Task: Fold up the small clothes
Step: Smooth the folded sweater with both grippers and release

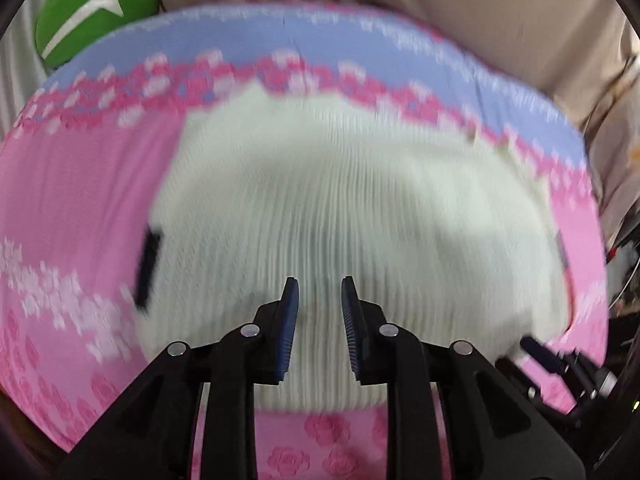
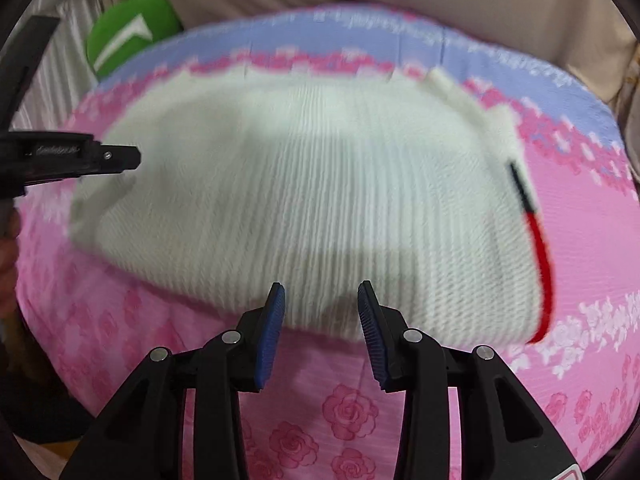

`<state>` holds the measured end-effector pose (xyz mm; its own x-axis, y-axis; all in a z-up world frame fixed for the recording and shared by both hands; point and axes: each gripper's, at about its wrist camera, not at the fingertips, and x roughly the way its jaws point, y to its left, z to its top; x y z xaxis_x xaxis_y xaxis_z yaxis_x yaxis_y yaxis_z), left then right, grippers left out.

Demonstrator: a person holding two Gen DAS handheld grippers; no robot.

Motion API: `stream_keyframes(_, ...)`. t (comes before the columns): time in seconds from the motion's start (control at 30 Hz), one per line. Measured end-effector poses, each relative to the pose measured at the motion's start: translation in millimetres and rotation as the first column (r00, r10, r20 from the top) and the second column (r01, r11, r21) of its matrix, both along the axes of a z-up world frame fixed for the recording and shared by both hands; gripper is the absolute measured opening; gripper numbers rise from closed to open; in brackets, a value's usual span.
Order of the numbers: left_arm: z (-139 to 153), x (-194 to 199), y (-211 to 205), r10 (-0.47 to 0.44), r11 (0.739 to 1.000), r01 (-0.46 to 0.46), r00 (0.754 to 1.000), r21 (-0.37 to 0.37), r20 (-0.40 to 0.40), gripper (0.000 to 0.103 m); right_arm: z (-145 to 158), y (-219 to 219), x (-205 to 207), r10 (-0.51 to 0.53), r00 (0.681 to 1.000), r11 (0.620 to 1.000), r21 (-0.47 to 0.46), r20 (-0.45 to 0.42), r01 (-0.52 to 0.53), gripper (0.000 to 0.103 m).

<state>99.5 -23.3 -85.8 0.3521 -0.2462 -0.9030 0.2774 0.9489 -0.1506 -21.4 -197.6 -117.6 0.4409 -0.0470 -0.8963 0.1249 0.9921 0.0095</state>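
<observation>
Left gripper (image 1: 319, 292) and right gripper (image 2: 321, 300), jaws parted and empty, hover over a white knit garment (image 2: 320, 200). It lies on a pink floral sheet (image 2: 348, 412); a green cushion (image 1: 96, 8) sits beyond.

no readable text; only a white mark on the green cushion (image 1: 96, 12)

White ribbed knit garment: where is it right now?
The white ribbed knit garment lies flat on the pink rose-print sheet, just ahead of both open grippers, its red-and-black trim on the right.
</observation>
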Motion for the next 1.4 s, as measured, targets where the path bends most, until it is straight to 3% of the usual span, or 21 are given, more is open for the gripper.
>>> stream_keyframes(0.07,-19.7,-6.0,6.5,0.029,0.999,-0.027,0.999,0.031,-0.043,0.021,-15.9,-2.6,-5.9,-0.004,0.998,1.0,-0.002,-0.065,0.004,0.033)
stream_keyframes(0.1,-26.4,-7.1,15.4,0.058,0.998,-0.055,0.996,0.037,-0.069,0.021,-15.6,-6.4,-12.6,-0.013,0.997,1.0,0.011,-0.072,0.014,0.027)
stream_keyframes(0.27,-26.6,-9.0,47.7,0.128,0.991,-0.125,0.989,0.037,-0.069,0.021,18.8,-42.0,-35.7,-0.172,0.983,0.985,0.009,0.058,0.172,0.026)
stream_keyframes(0.37,-31.7,-7.5,51.1,0.143,0.989,-0.14,0.987,0.036,-0.079,0.021,7.3,-78.1,-31.4,-0.265,0.963,0.964,-0.003,0.045,0.266,0.028)
stream_keyframes(0.43,-31.7,-8.6,43.7,0.134,0.99,-0.13,0.989,0.059,-0.068,0.021,-15.7,-89.3,-28.5,-0.259,0.965,0.965,-0.039,-0.029,0.258,0.028)
stream_keyframes(0.6,-26.1,-10.5,35.3,0.119,0.992,-0.116,0.992,0.056,-0.051,0.025,7.5,-84.3,-34.8,-0.247,0.967,0.967,-0.043,0.068,0.25,0.029)
stream_keyframes(0.7,-32.6,-13.6,36.2,0.123,0.991,-0.119,0.99,0.061,-0.067,0.026,-5.6,-89.4,-26.8,-0.244,0.969,0.968,-0.054,0.031,0.246,0.03)
stream_keyframes(0.77,-31.6,-16.3,40.9,0.136,0.99,-0.133,0.988,0.047,-0.068,0.029,-18.5,-92.4,-29.5,-0.243,0.97,0.969,-0.048,0.017,0.244,0.03)
stream_keyframes(0.87,-24.4,-20.4,58.3,0.199,0.979,-0.201,0.976,-0.014,-0.088,0.034,-5.0,-93.1,-34.5,-0.258,0.966,0.965,-0.038,0.025,0.259,0.028)
stream_keyframes(0.93,-18.2,-22.9,79.6,0.274,0.956,-0.282,0.957,-0.079,-0.101,0.04,13.3,-88.9,-40.1,-0.257,0.964,0.964,-0.053,0.072,0.261,0.029)
stream_keyframes(1.0,-16.7,-23.7,97.5,0.325,0.934,-0.338,0.938,-0.116,-0.121,0.044,28.5,-80.0,-41.8,-0.236,0.966,0.969,-0.051,0.105,0.242,0.029)
stream_keyframes(1.13,-27.0,-17.5,109.1,0.345,0.923,-0.364,0.926,-0.122,-0.151,0.044,43.0,-40.0,-30.1,-0.124,0.983,0.992,-0.016,0.133,0.127,0.029)
stream_keyframes(1.27,-7.0,-21.2,119.2,0.406,0.873,-0.428,0.903,-0.234,-0.139,0.046,46.5,14.0,-2.7,0.022,0.991,1.0,-0.002,0.135,-0.022,0.029)
stream_keyframes(1.33,4.7,-20.6,121.1,0.407,0.882,-0.415,0.91,-0.222,-0.086,0.057,48.2,34.1,10.1,0.075,0.987,0.997,0.002,0.14,-0.076,0.029)
stream_keyframes(1.4,0.3,-12.5,123.0,0.395,0.899,-0.402,0.916,-0.175,-0.074,0.058,46.2,56.7,25.5,0.118,0.983,0.993,0.002,0.142,-0.119,0.029)
